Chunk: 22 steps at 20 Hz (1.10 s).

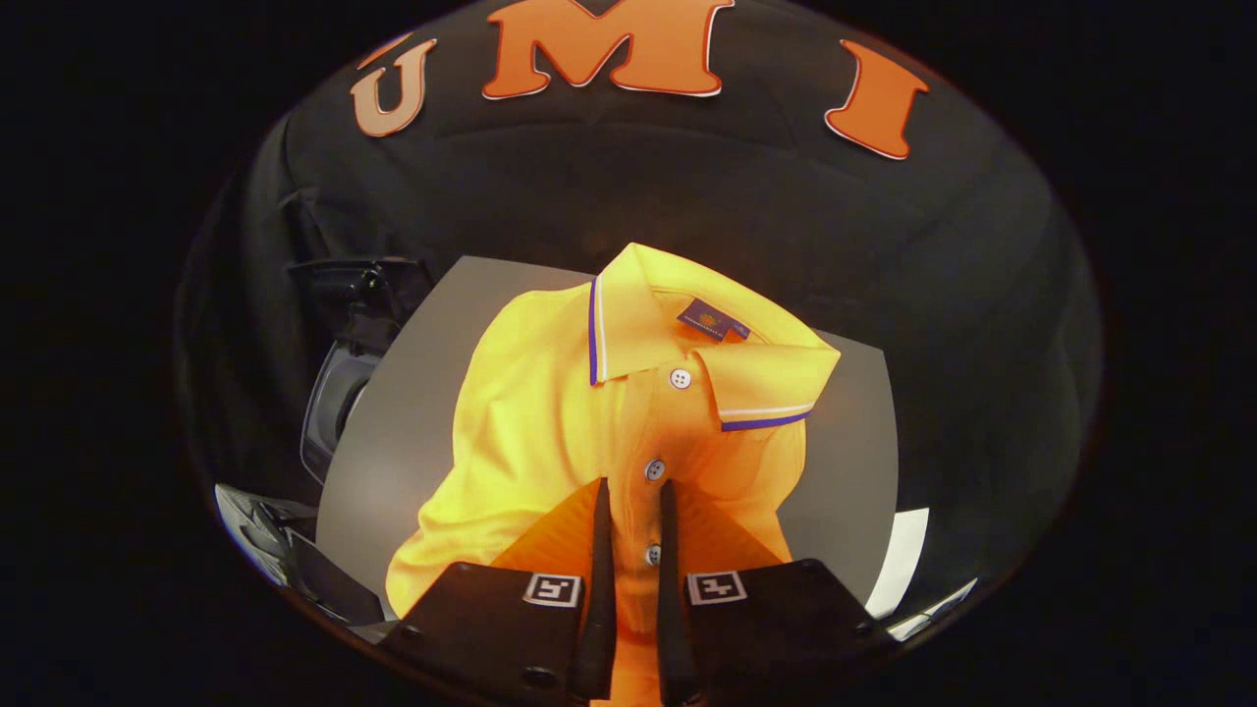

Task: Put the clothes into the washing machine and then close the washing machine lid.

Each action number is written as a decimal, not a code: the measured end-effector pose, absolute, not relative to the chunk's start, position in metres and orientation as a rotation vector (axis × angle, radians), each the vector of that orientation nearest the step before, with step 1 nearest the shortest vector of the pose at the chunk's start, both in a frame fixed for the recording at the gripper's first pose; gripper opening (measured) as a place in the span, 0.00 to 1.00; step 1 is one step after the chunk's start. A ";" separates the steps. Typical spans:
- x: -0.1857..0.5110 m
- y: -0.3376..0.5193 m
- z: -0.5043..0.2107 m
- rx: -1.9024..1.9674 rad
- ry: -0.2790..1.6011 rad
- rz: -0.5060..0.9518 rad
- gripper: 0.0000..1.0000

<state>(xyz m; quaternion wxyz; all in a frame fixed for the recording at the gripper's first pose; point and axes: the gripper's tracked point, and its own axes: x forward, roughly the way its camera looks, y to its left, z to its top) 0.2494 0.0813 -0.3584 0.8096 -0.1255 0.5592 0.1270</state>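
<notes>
Your gripper (633, 488) has its two fingers drawn close together, with only a narrow strip of cloth between them, and they pinch the button placket of the bright yellow polo shirt with the purple-striped collar (550, 422). The lowest of the small white buttons (653, 555) sits right in the gap, so the grip looks to be on the doubled, stiffer fabric of the placket, a sensible place since it should slip less than a single layer.

The shirt rises into a peak at the collar beyond the fingertips, and its body drapes down on both sides of the fingers, which suggests you hold it bunched up off the grey tabletop (412, 393) so it travels as one bundle.

Off to the left of the fingers, at the table's edge, stands a dark rounded appliance with a glossy grey body (339, 393); I judge it to be the washing machine, though its opening and lid are too dark to make out. The shirt is well apart from it, so loading is not yet done and the lid step remains.

Watch the hanging sleeves: they could snag on the machine's rim as you carry the shirt across.
</notes>
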 end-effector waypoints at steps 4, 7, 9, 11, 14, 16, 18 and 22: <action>0.250 0.080 -0.350 -0.056 1.066 0.242 0.08; 0.248 0.088 -0.345 0.209 0.885 0.242 0.08; 0.253 0.090 -0.332 0.362 0.795 0.277 0.08; 0.258 0.091 -0.308 0.489 0.707 0.321 0.08; 0.270 0.075 -0.259 0.546 0.548 0.373 0.08; 0.272 0.075 -0.230 0.549 0.481 0.398 0.08; 0.257 0.079 -0.194 0.570 0.426 0.426 0.08; 0.217 0.069 -0.145 0.576 0.323 0.489 0.08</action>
